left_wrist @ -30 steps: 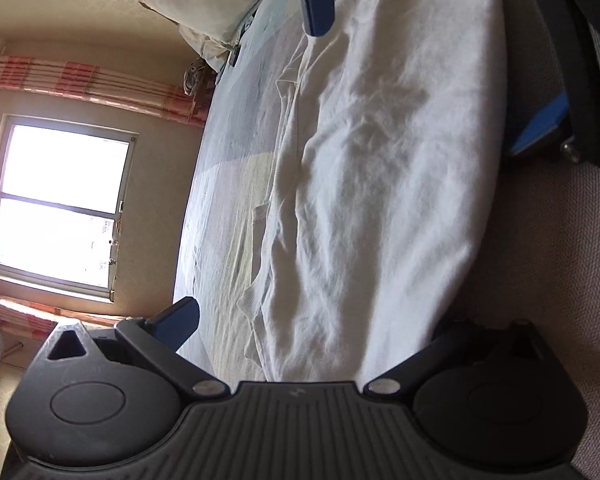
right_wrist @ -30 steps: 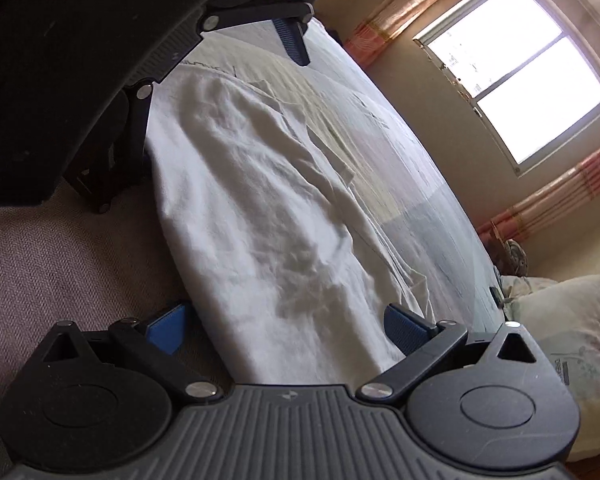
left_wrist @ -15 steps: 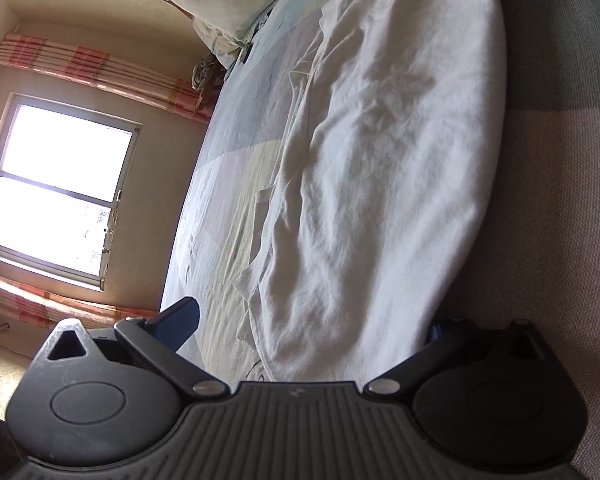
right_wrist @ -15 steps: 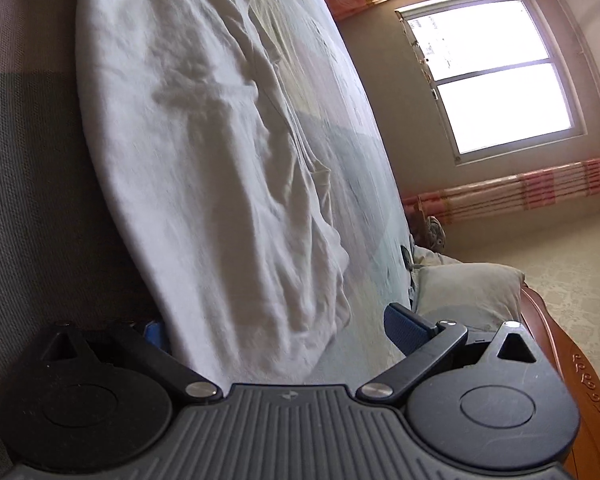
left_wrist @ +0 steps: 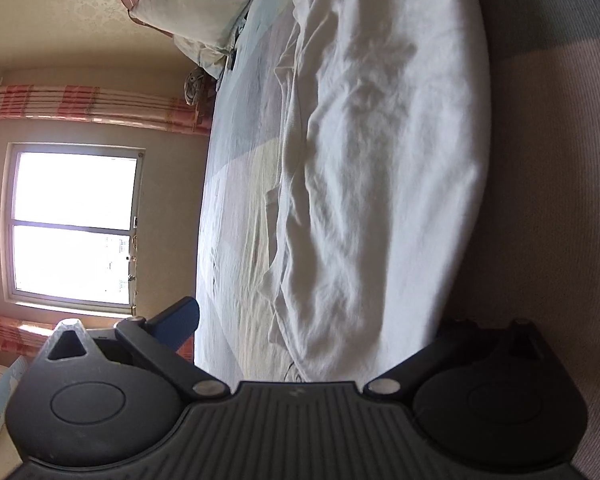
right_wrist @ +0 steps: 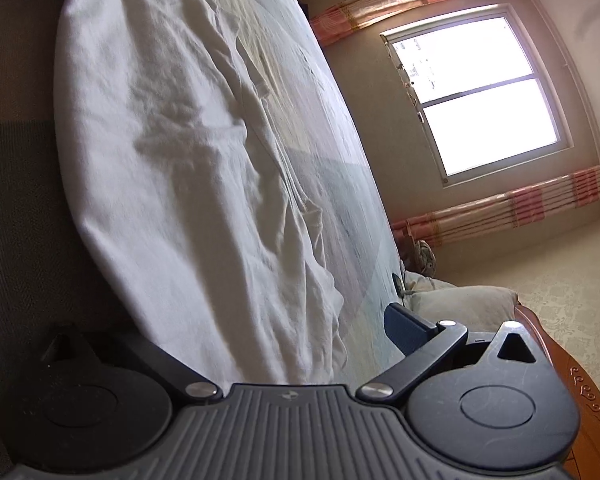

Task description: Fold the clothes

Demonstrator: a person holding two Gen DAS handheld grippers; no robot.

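One fingers pair half-hidden by white garment point(left_wrist: 380, 160).

A bed point(left_wrist: 236, 216) lies under a pale sheet. A pillow point(left_wrist: 188, 4) rests at its head. A bright window point(right_wrist: 484, 88) sits in the far wall, with striped pink curtains point(right_wrist: 512, 208) on either side. Carpet point(left_wrist: 560, 200) covers the floor.

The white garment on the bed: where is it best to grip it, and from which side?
Probably grip the white garment at its near end, where the left tool is open, one finger above and one below. Come in along the bed; the cloth overhangs the edge there.
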